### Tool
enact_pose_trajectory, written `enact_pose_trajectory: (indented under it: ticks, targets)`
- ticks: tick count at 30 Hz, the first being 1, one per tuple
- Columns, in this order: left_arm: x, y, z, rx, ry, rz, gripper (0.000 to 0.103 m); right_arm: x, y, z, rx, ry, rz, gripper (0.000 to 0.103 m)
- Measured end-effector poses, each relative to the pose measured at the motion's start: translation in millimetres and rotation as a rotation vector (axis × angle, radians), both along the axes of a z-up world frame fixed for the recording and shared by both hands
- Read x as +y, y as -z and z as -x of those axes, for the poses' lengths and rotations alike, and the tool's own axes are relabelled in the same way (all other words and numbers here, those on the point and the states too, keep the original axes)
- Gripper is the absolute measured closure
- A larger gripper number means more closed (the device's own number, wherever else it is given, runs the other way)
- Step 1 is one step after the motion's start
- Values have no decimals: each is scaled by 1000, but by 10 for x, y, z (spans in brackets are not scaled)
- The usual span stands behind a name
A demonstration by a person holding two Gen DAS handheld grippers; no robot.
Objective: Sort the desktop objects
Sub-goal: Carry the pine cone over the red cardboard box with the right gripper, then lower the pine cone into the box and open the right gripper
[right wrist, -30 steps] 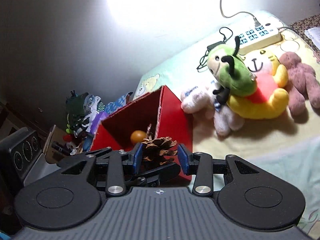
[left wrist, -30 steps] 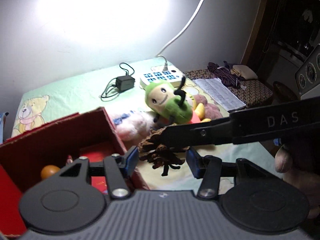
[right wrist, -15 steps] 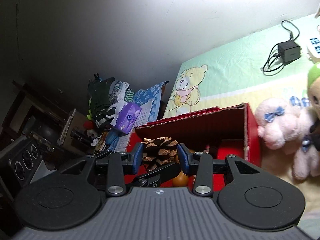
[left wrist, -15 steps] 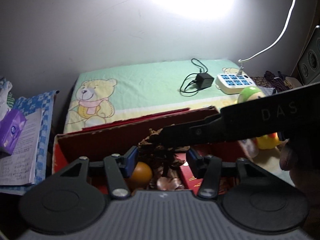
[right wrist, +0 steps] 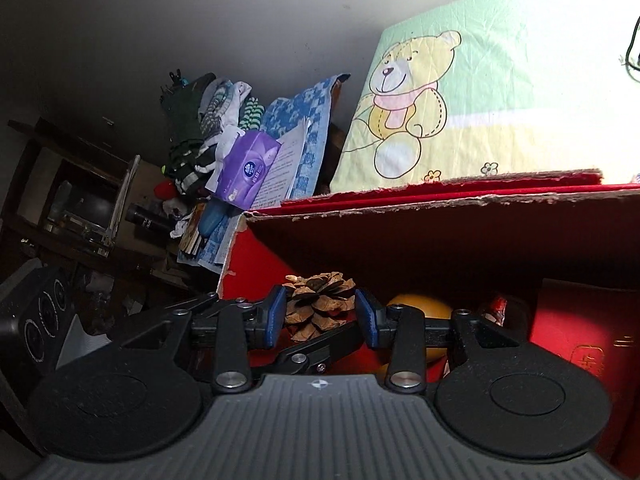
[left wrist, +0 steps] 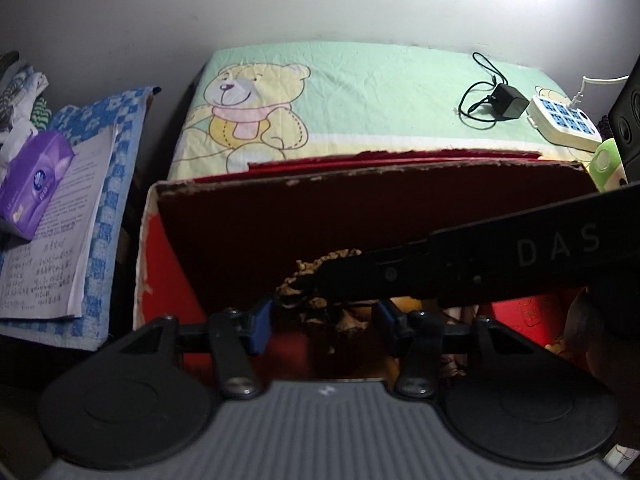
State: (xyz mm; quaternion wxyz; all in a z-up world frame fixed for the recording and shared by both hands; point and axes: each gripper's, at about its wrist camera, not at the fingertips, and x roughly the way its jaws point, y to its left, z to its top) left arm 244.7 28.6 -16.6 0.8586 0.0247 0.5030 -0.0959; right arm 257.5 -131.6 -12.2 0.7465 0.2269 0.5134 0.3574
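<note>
While the right tool point(right wrist: 320, 316) grips a brown, scaly pine cone point(right wrist: 320, 306) between its blue pads at the lower middle of the right wrist view, it hangs over the open red cardboard box point(right wrist: 440, 216), with a round orange fruit point(right wrist: 420, 308) lying inside just to the right of the cone. In the left wrist view the left tool point(left wrist: 322, 320) sits at the lower middle with its blue pads set moderately apart; the pine cone point(left wrist: 316, 268) shows above and between them, but the long black arm of the right tool point(left wrist: 500, 264) crosses in front, and I cannot tell whether the left pads touch it. The box's far wall point(left wrist: 360, 208) fills the centre of that view. Behind it, the surface is covered by a pale green cloth printed with a yellow bear point(left wrist: 248, 112). A black charger with its coiled cable point(left wrist: 508, 102) and a white power strip point(left wrist: 564, 122) lie at the upper right. At the left edge, a purple tissue pack point(left wrist: 34, 180) rests on printed paper sheets point(left wrist: 52, 240) over a blue checked cloth point(left wrist: 116, 168).
</note>
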Motion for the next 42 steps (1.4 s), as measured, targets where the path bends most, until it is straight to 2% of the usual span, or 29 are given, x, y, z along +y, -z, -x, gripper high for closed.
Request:
enact_pose_trajectory:
  ticks: [2,4,6,11,14,20,22,29,36,42]
  targets:
    - [8,25,-44,25,-6,5,50,37,74,-48,14,-13,3,61]
    - [5,46,-70,41,-21,-13,45,54,150,-90,32,-20,2,61]
    - [-19,103,-104,77,-21,-37,45,53,230,-127,54,-13,4,61]
    - [-43,148,-141,106,-15,-57,45,73,409,-199,109,-1,-1,66]
    - [-23,148,-147,115,-20,-34,44,128,375,-169,63,-19,37,66]
    - [-23,139,-133,117,-17,-16,42,189,396,-181,43,-30,67,68]
    - [-18,133,-130,116,-15,-5,39,185,403,-186,42,-24,73,71]
    - [-23,129,-130,114,-15,-3,38,143,401,-202,17,28,118,71]
    - [14,101,-122,103,-10,38,34,191,398,-186,14,-8,103,70]
    - [-9,83,-97,81,-7,19,34,203,388,-178,9,-12,101,69]
